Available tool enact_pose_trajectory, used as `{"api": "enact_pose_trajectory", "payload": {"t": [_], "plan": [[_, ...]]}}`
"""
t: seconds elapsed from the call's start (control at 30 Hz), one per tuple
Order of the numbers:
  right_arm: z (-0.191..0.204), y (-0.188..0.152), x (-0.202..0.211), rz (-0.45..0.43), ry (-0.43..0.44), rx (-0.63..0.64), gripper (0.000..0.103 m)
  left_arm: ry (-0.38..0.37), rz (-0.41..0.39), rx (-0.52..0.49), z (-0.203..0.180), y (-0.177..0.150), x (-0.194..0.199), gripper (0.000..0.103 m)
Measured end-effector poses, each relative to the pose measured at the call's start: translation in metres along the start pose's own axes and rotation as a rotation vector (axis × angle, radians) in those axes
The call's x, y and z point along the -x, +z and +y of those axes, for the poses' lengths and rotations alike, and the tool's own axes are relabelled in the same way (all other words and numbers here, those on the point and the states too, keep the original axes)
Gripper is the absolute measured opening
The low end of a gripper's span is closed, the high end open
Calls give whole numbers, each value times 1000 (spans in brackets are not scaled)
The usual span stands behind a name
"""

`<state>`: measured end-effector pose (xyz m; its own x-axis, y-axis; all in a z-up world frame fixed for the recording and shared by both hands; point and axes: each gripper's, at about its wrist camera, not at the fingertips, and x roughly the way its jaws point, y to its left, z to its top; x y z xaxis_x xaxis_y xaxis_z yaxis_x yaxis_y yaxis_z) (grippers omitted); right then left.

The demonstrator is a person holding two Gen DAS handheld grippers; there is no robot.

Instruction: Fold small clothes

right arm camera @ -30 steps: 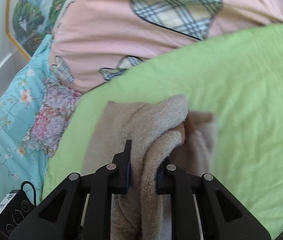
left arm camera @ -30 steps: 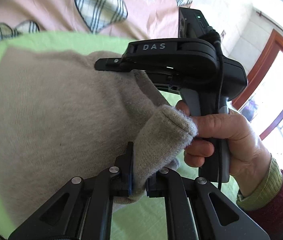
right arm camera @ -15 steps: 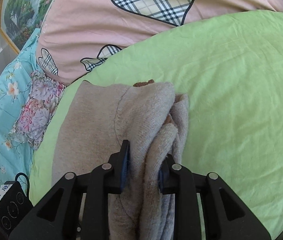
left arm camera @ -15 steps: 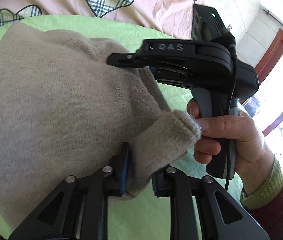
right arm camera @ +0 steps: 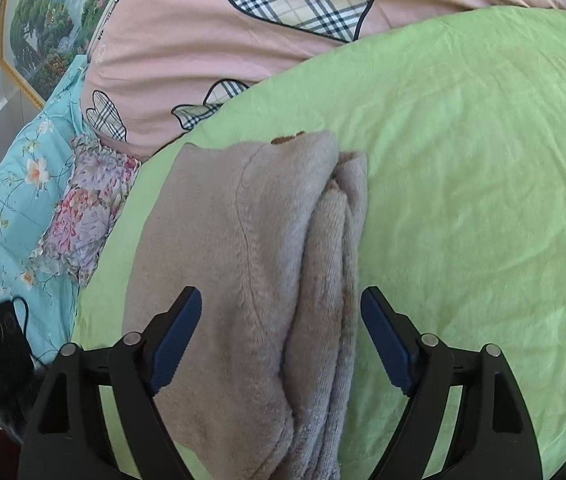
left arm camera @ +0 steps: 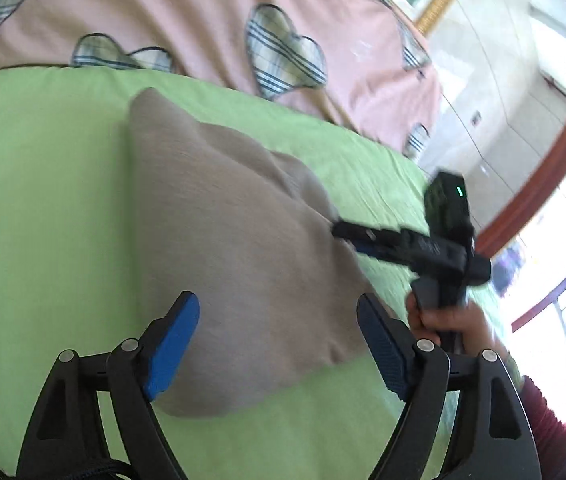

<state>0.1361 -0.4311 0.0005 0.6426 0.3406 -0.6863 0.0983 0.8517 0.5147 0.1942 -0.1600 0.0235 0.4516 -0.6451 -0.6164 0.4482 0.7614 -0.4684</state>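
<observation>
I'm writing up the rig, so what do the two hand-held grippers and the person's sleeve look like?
Each hand-held gripper, left and right, has black angular fingers with silver rivets and blue ribbed pads. From the left view, the right one carries a black box with a green light. The sleeve is dark red.

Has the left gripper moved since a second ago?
Yes. The left gripper has backed away from the beige garment, which looks smaller against the green sheet. Its jaws have just been opening and no longer pinch the fabric.
</observation>
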Motion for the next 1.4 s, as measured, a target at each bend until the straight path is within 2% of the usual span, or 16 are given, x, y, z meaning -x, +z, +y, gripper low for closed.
{"api": "enact_pose_trajectory", "payload": {"t": [0.07, 0.17, 0.33, 0.43, 0.47, 0.53, 0.57, 0.6, 0.63, 0.7, 0.77, 0.9, 1.0, 1.13, 1.27, 1.4], "plan": [[-4, -1, -6, 14, -1, -16, 85, 25, 17, 56, 23, 18, -9, 82], [-8, -2, -12, 26, 10, -40, 85, 20, 36, 145, 51, 28, -21, 82], [-8, -1, -21, 38, 19, -43, 85, 1, 85, 191, 76, 34, -51, 82], [-7, 0, -28, 46, 10, -45, 85, -39, 122, 231, 92, 32, -76, 84], [-7, 0, -30, 49, 8, -46, 85, -54, 123, 244, 95, 30, -83, 83], [-6, 0, -35, 56, 15, -53, 84, -92, 120, 264, 99, 28, -91, 74], [-6, 0, -38, 58, 23, -61, 81, -130, 122, 267, 99, 26, -92, 60], [-6, -1, -40, 62, 42, -83, 62, -137, 120, 265, 97, 27, -91, 56], [-6, -2, -42, 70, 49, -106, 51, -130, 111, 249, 93, 27, -88, 53], [2, -4, -39, 54, 19, -95, 43, -112, 98, 198, 82, 29, -82, 43], [13, -7, -31, 32, 8, -90, 39, -106, 99, 174, 74, 31, -68, 40], [47, -21, -12, -1, 84, -74, 36, -121, 67, 140, 75, 22, -13, 40], [79, -42, -5, -7, 156, -48, 36, -114, 49, 118, 81, 4, 39, 40], [125, -81, -11, 9, 237, -6, 36, -61, 11, 94, 92, -32, 106, 40], [166, -116, -32, 52, 274, 46, 36, -2, -19, 129, 112, -71, 148, 40], [188, -136, -58, 106, 259, 74, 36, 15, -17, 203, 141, -103, 160, 40]]}}
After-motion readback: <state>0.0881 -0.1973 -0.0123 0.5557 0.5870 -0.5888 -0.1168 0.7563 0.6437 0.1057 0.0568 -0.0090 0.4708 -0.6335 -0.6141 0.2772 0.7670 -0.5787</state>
